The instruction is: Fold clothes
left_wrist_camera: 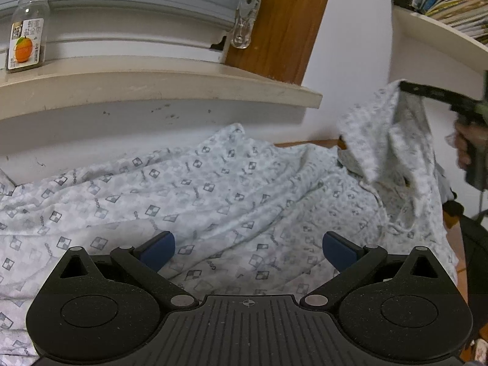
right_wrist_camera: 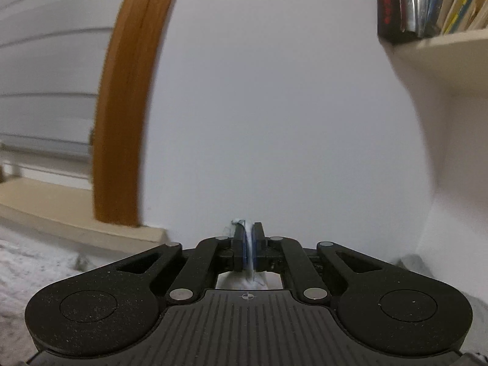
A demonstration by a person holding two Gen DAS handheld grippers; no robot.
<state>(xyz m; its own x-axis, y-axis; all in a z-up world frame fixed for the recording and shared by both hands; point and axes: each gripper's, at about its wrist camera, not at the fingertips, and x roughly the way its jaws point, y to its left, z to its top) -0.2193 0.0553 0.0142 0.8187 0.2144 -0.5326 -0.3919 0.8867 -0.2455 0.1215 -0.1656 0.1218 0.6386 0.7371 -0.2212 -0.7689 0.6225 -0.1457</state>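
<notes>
Room: a white wall with a wooden frame, a pale window sill with a small jar at 10 o'clock of the left view, and a shelf of books at 1 o'clock.
Garment: a light patterned garment lies spread and wrinkled below the sill; the surface under it is mostly hidden. Its right part is lifted into the air at 3 o'clock.
Right tongs: the right tongs are closed on a thin edge of the garment, which shows between the pads.
Left tongs: the left tongs are wide apart and hold nothing; the cloth lies just ahead of them, at 12 o'clock.
Step, as I judge: one part is being lifted to lay it over the rest.
Advice: keep the grip firm, carry the edge straight, and let the free tongs hold or smooth the flat cloth so that no wrinkle is folded in.
</notes>
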